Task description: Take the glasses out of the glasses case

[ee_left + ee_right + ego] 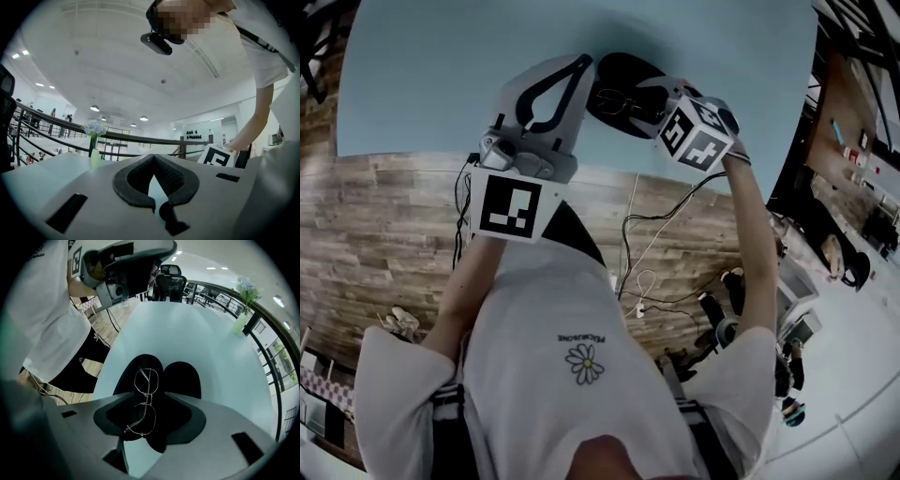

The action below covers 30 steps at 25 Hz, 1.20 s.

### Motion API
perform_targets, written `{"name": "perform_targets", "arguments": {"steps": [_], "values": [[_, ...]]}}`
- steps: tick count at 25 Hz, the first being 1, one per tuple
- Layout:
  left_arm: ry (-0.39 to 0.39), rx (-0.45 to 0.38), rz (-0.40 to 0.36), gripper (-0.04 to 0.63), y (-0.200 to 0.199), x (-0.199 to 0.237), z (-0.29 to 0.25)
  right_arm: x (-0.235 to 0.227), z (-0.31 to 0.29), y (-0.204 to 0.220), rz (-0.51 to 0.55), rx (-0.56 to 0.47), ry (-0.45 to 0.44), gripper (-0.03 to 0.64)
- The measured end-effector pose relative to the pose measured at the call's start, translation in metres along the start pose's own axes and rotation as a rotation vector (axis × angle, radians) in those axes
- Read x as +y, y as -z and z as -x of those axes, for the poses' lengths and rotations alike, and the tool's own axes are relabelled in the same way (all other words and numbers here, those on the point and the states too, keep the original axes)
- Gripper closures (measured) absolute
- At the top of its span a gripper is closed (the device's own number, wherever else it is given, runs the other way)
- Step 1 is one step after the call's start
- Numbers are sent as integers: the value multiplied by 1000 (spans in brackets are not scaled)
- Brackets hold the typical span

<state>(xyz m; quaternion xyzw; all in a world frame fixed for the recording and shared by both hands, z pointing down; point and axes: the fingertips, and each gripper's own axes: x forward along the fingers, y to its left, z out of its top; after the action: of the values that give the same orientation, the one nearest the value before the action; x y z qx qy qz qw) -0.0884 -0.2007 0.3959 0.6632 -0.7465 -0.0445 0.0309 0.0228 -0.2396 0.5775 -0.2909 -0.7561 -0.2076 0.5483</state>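
A black glasses case (614, 89) lies open on the pale blue table (441, 75), near its front edge. Thin wire-framed glasses (144, 399) rest in the left half of the case (182, 378). My right gripper (149, 403) points steeply down over them. Its jaws stand wide apart with the glasses seen between them, untouched. In the head view this right gripper (641, 97) sits at the case's right side. My left gripper (583, 64) hovers just left of the case, pointing level across the table. The pads (174, 174) of the left gripper (153, 158) meet at the tips with nothing between them.
A green vase of flowers (243, 315) stands at the table's far side, also visible as the vase (95, 151) in the left gripper view. An office chair (169, 275) sits beyond the table. Cables (656, 234) trail over the wooden floor under the front edge. A railing (56, 124) runs behind.
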Motion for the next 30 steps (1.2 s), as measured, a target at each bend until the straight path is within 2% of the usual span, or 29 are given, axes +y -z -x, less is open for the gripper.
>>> {"name": "perform_targets", "arguments": {"steps": [5,10,15,18,26,30], "values": [[-3,41,-19,578,17,4,1,5,-18,9,19,44,-59,442],[-26,53,-27,578,25,16,6,6,-25,6,31,49,-59,442],[-38,49,-16,578,25,22,5,-1,-30,9,-26,38,-53,430],[-29,55,-24,578,27,20,5,0,-27,9,-62,76,-79,423],[11,104,-62,578,42,9,5,-1,-28,9,-54,79,-73,434],[-11,95,-52,578,41,15,2,-5,-29,9,-52,80,-80,445]]}}
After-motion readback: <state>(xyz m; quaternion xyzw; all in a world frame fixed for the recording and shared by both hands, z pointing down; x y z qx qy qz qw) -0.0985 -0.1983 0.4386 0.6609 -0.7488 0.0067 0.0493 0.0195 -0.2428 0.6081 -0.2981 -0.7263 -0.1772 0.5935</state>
